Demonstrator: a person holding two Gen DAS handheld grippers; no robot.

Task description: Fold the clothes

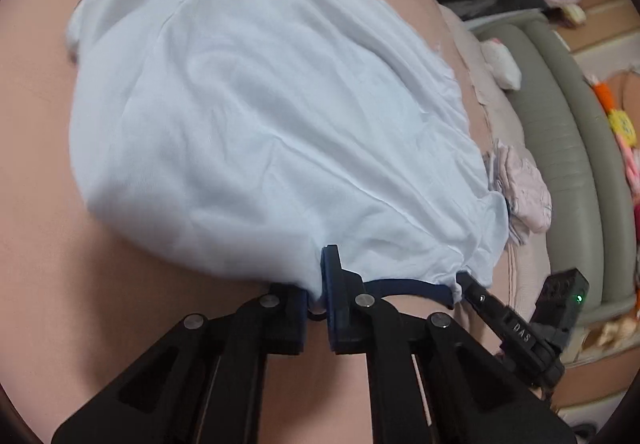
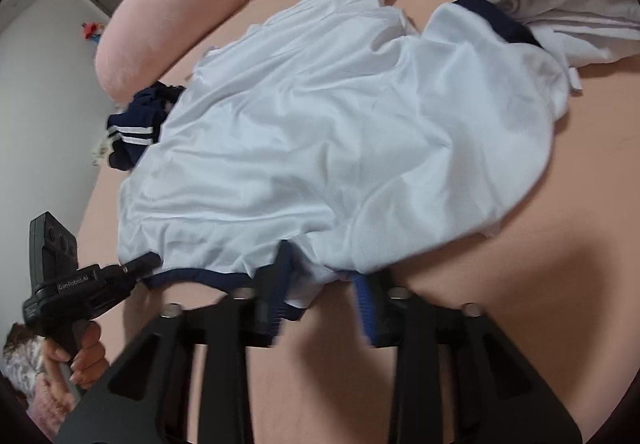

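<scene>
Left wrist view: left tool (image 1: 318, 298) clenched on white shirt (image 1: 260, 115) hem; right tool (image 2: 320, 296) grasping the same hem, on the bed (image 2: 580, 244).

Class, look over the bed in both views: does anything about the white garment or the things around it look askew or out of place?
The white garment lies rumpled and skewed on the bed, one edge over a bunched navy striped garment. Both grippers pinch its navy-trimmed hem.

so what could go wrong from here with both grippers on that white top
1. Both the left gripper and the right gripper pinch only the navy-trimmed edge of the white top, so thin fabric could slip out.
2. The navy striped garment lies partly under the top and may drag along.
</scene>
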